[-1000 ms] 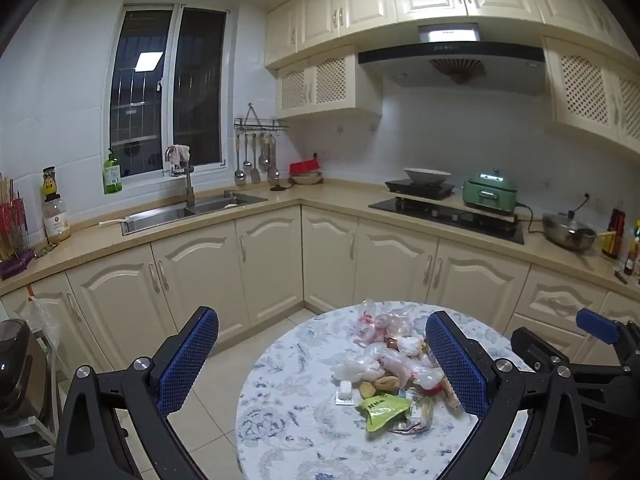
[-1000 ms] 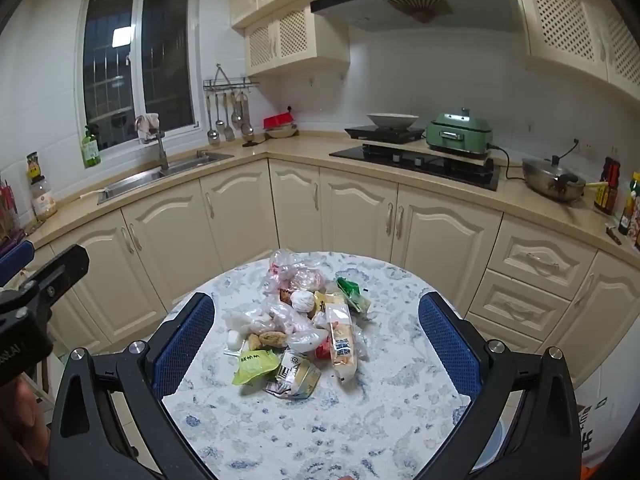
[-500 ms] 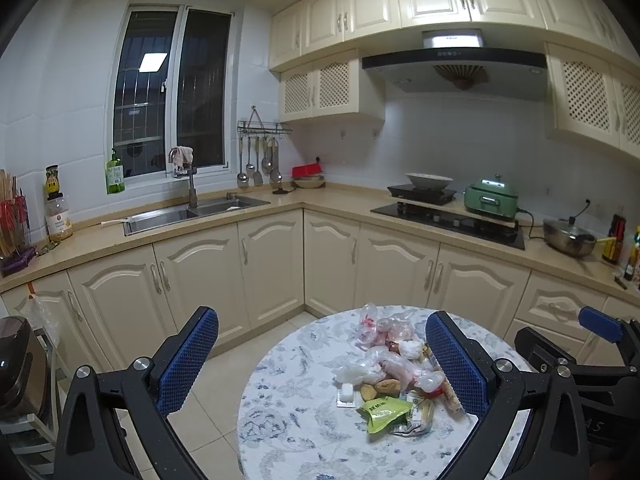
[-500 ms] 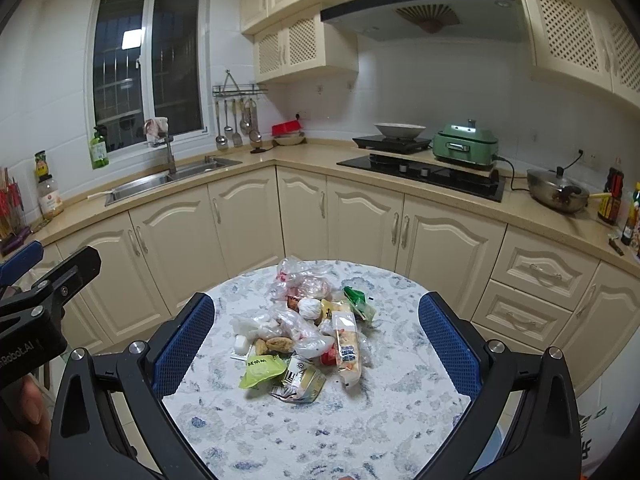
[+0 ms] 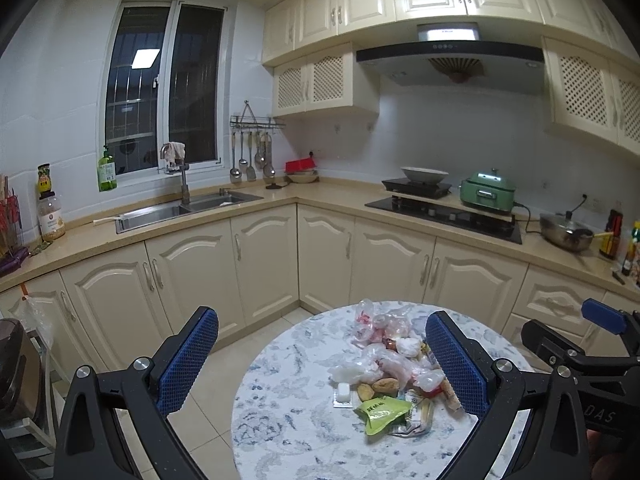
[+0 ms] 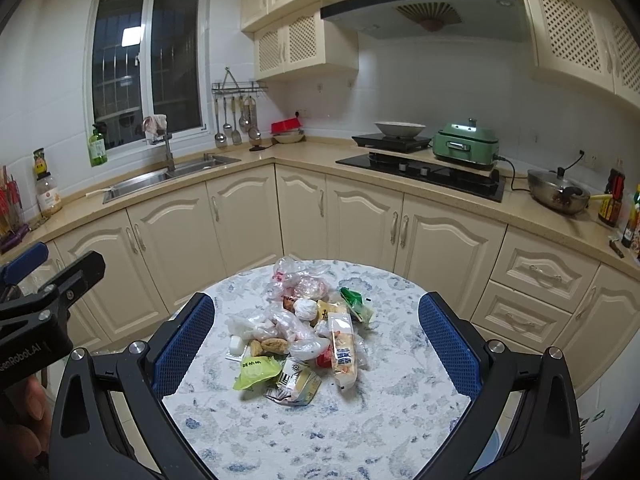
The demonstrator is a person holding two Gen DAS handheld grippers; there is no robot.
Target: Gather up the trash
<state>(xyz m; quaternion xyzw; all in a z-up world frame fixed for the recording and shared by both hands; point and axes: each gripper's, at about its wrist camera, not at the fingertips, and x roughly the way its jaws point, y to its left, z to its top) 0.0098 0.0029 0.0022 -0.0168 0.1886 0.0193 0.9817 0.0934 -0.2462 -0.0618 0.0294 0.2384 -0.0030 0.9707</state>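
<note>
A heap of trash (image 6: 308, 332) lies in the middle of a round table (image 6: 360, 432) with a blue-and-white floral cloth: clear plastic bags, a green wrapper (image 6: 256, 372), snack packets and a white ball. It also shows in the left wrist view (image 5: 392, 376). My left gripper (image 5: 320, 364) is open and empty, held above the table's left side. My right gripper (image 6: 316, 348) is open and empty, held above the table with the heap between its fingers in view. Each gripper shows at the edge of the other's view.
Cream kitchen cabinets (image 6: 240, 232) wrap behind the table. A sink (image 6: 160, 178) is at the left, a hob (image 6: 420, 172) with a green cooker (image 6: 466, 144) at the right, a pan (image 6: 556, 196) farther right. A dark appliance (image 5: 16, 368) stands at the far left.
Both grippers have risen and tilted slightly, so the table sits a little lower and more of the kitchen shows. Both stay open. The trash has not moved.
</note>
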